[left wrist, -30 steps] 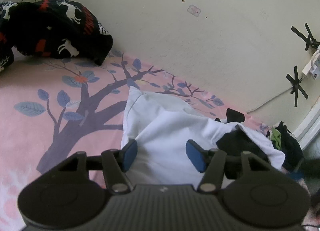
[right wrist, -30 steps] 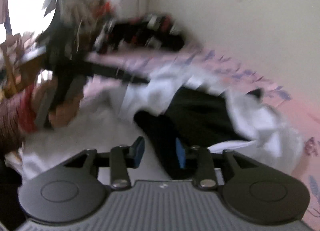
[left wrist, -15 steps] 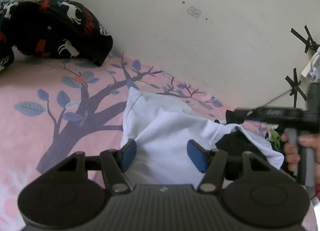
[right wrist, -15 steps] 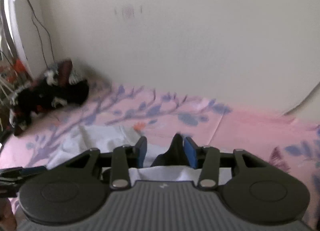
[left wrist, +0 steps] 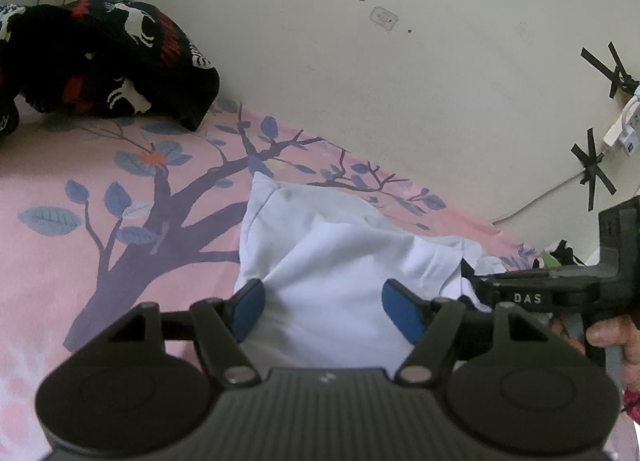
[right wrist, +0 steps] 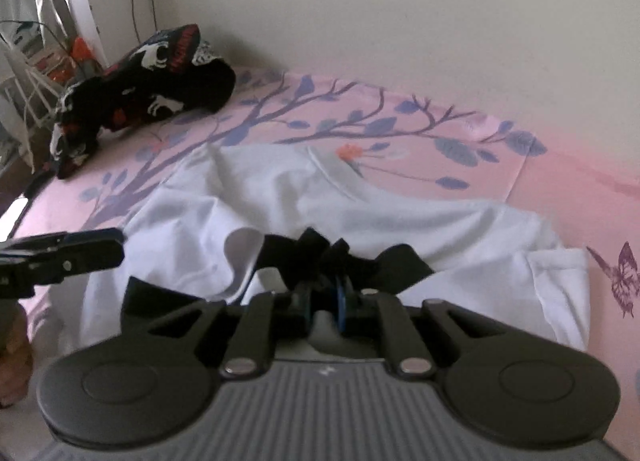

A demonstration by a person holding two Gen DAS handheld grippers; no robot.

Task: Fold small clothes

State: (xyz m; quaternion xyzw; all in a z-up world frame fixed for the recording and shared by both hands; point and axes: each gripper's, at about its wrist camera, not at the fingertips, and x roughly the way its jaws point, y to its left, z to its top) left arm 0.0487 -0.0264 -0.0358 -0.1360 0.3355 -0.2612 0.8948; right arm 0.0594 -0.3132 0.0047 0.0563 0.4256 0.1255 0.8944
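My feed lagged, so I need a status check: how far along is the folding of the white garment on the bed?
Barely begun. Done: nothing; the white garment lies rumpled and unfolded on the pink bedsheet. In hand: the right gripper is shut on the black trim at the near edge; the left gripper is open over white fabric, gripping nothing. Left: every fold.

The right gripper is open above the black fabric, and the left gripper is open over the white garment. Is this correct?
Not quite. The right gripper is shut on the black fabric, as the right wrist view shows. The left gripper is indeed open over the white garment.
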